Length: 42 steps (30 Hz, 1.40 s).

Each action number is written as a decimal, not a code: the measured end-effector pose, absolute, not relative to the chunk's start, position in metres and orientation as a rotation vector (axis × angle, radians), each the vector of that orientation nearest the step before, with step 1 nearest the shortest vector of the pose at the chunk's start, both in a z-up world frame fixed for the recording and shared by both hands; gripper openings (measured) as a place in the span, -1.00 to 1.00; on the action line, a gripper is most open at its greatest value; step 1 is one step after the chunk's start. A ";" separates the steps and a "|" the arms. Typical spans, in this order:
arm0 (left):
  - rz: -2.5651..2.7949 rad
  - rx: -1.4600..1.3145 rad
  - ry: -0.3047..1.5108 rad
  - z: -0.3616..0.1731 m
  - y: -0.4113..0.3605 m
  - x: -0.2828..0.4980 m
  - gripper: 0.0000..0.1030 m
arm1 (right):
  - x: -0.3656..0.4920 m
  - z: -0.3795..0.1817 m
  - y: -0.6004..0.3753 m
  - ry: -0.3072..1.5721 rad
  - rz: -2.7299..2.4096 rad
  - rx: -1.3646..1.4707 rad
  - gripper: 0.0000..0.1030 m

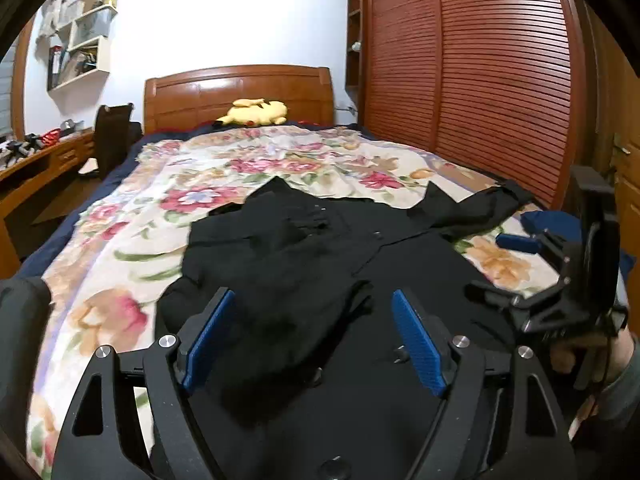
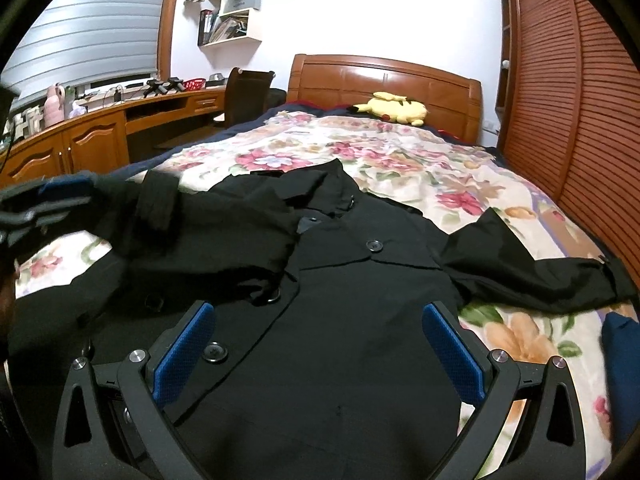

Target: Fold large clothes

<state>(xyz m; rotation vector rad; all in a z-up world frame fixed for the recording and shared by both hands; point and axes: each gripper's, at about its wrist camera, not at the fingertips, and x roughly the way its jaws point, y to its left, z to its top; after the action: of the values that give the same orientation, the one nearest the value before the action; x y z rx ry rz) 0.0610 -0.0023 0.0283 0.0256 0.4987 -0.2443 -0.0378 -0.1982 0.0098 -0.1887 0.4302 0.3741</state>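
Hovering wide apart and empty, the left gripper (image 1: 310, 336) and right gripper (image 2: 318, 352) risk the folded sleeve (image 2: 208, 236) being dragged off the black coat (image 2: 340, 320).

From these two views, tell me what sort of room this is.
A bedroom in a home, most likely. A bed with a wooden headboard fills the middle, a wardrobe stands beside it, and a desk runs under the window. A black coat lies on the bed.

A wooden headboard (image 2: 384, 80) is set against a white wall (image 1: 240, 12). Louvred wardrobe doors (image 1: 472, 68) are seen alongside. A blind (image 2: 88, 36) is drawn.
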 end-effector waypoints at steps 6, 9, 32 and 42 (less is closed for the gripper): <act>-0.191 -0.011 0.526 0.014 0.030 0.062 0.57 | -0.039 0.007 -0.190 0.436 0.400 -0.190 0.99; -0.164 -0.030 0.541 0.008 0.046 0.064 0.57 | -0.039 0.007 -0.182 0.436 0.425 -0.192 0.95; -0.086 -0.031 0.554 -0.005 0.106 0.055 0.57 | 0.024 -0.001 -0.055 0.612 0.657 -0.384 0.54; -0.114 -0.045 0.547 -0.004 0.106 0.051 0.57 | 0.089 -0.022 -0.042 0.773 0.692 -0.318 -0.89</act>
<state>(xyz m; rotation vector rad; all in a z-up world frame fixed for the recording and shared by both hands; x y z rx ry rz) 0.0512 0.1062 -0.0037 -0.0446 0.5469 -0.1140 0.0889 -0.0418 -0.0221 -0.3180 0.7730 0.6915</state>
